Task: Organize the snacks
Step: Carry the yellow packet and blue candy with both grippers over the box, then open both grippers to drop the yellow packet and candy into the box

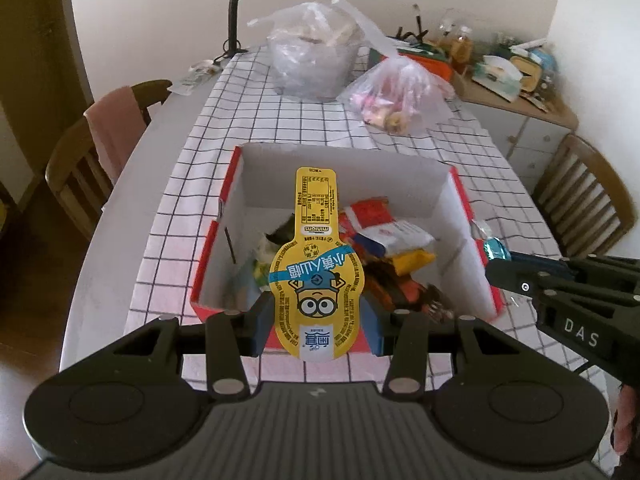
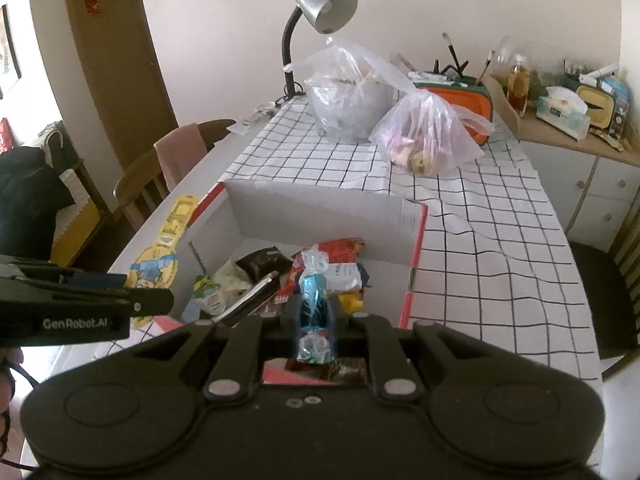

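A red cardboard box (image 1: 468, 208) with white inside walls sits on the checked tablecloth and holds several snack packets (image 1: 394, 240). My left gripper (image 1: 318, 312) is shut on a yellow Minions snack pack (image 1: 316, 248), held upright over the box's near edge. My right gripper (image 2: 314, 312) is shut on a blue foil-wrapped candy (image 2: 314, 300) above the box's near side (image 2: 412, 296). The right gripper also shows in the left wrist view (image 1: 500, 258) at the box's right wall. The left gripper shows in the right wrist view (image 2: 152, 300) at the box's left.
Two clear plastic bags (image 1: 312, 56) (image 1: 396, 92) sit further back on the table. A desk lamp (image 2: 320, 12) stands at the far edge. Wooden chairs (image 1: 80, 160) (image 1: 588, 196) flank the table. A cluttered cabinet (image 2: 568, 120) is at the back right.
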`<state>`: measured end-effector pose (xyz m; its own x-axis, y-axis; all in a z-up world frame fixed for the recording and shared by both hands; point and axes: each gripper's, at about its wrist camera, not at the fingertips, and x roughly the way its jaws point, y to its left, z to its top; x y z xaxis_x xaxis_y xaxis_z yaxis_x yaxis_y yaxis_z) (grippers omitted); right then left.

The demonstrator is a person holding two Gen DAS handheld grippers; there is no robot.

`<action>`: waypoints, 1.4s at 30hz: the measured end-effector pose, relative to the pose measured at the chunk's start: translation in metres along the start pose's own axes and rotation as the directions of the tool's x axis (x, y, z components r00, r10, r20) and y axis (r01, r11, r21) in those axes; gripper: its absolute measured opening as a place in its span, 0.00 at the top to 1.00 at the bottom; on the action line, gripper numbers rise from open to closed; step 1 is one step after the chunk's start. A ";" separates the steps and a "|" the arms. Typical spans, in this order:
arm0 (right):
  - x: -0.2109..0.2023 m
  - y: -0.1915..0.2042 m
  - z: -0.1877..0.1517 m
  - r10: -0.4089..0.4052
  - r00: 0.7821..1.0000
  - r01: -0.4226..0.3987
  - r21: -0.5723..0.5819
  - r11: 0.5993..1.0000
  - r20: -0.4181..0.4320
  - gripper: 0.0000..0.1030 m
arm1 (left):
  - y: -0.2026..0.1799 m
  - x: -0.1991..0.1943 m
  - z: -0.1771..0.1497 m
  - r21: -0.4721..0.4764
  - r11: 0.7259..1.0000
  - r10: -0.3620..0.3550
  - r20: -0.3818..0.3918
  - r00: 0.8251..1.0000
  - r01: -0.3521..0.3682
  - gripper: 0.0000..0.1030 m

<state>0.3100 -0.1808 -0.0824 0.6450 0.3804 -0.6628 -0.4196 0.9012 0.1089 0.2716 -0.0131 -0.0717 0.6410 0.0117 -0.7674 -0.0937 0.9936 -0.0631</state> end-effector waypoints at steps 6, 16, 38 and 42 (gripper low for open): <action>0.031 -0.004 0.012 0.012 0.999 -0.011 0.009 1.000 -0.040 0.89 | 0.009 0.021 0.023 -0.009 0.999 0.041 -0.008 0.999 -0.041 0.57; 0.078 0.011 0.020 0.035 0.993 -0.040 -0.039 0.998 -0.114 0.89 | 0.026 0.068 0.042 -0.035 0.997 0.068 -0.089 0.994 -0.071 0.57; 0.084 0.008 0.004 0.043 0.985 -0.048 -0.024 0.999 -0.164 0.69 | 0.024 0.107 0.023 0.010 0.999 0.054 -0.207 0.977 -0.053 0.54; 0.074 0.010 0.002 0.041 0.988 -0.044 -0.014 0.999 -0.151 0.61 | 0.024 0.095 0.020 -0.003 0.999 0.034 -0.177 0.984 -0.035 0.44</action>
<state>0.3551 -0.1436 -0.1284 0.5233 0.3813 -0.7621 -0.4562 0.8807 0.1274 0.3459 0.0144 -0.1336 0.4921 0.0255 -0.8701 -0.1188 0.9922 -0.0381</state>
